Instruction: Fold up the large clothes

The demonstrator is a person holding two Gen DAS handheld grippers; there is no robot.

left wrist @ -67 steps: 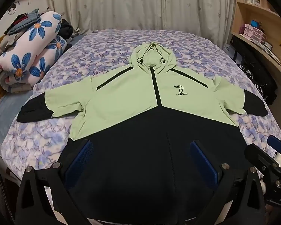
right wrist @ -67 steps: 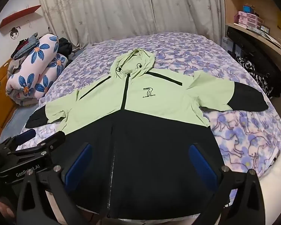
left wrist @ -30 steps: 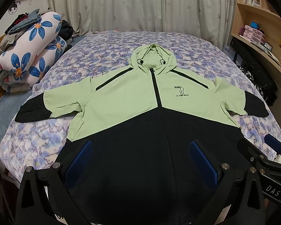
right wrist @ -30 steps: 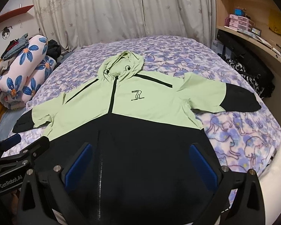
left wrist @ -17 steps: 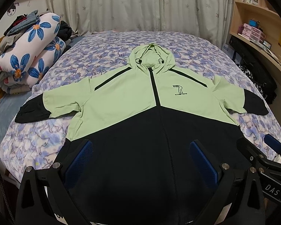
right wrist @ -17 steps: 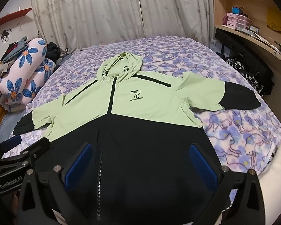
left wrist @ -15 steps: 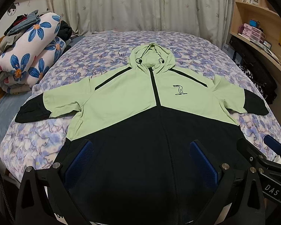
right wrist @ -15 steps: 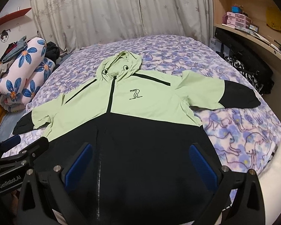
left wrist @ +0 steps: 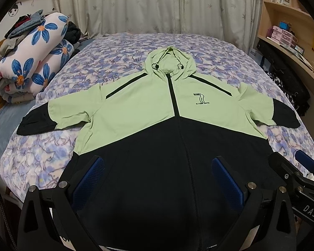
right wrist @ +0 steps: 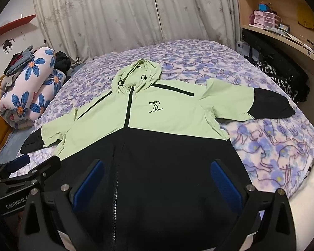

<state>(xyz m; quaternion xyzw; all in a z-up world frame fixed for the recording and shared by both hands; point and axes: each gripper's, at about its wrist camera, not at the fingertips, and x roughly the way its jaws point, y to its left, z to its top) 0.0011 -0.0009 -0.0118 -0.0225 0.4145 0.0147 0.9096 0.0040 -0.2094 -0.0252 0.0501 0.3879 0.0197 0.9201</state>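
With both my left gripper (left wrist: 157,179) and right gripper (right wrist: 157,179) spread wide, empty, I see the jacket (left wrist: 169,129) flat on the bed (left wrist: 119,56), zipped, green top, black bottom, sleeves out.

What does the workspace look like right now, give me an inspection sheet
Surface: bed with purple patterned cover.
Job's things: green and black hooded jacket lying flat, zipped, both sleeves spread out, unfolded.
Clutter: rolled flowered quilt with a pile of clothes on top, at the bed's left edge.
Grippers: left gripper open, empty; right gripper open, empty.
Cables: nothing seen.
Surroundings: curtains, wooden shelves on the right.
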